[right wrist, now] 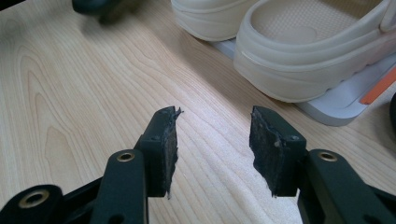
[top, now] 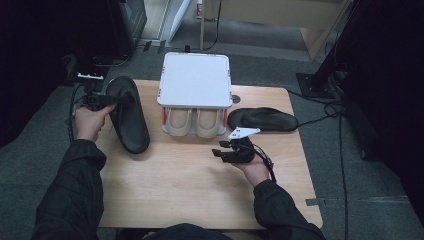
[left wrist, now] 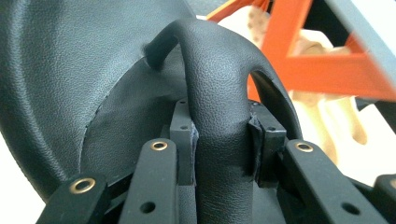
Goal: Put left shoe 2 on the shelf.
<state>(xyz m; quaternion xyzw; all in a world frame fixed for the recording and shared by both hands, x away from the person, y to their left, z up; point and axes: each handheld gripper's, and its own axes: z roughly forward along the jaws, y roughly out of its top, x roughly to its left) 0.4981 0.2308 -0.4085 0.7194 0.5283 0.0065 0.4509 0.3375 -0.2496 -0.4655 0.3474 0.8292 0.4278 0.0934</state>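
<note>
On the table (top: 200,190): two black slippers (top: 127,115), two beige (perhaps sandals) (top: 194,122).

Bare wooden table (top: 190,185) is seen in front of the right gripper (right wrist: 212,149). Past that, the way is blocked by two cream shoes (right wrist: 299,51) on a white shoe rack (top: 195,80). A black sandal (top: 263,119) lies beside it.

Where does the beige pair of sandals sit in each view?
High view: beige sandals centre, on the rack's lower shelf.
Left gripper view: right side, behind the orange frame.
Right gripper view: top right.
Shared landmark: the rack.
</note>
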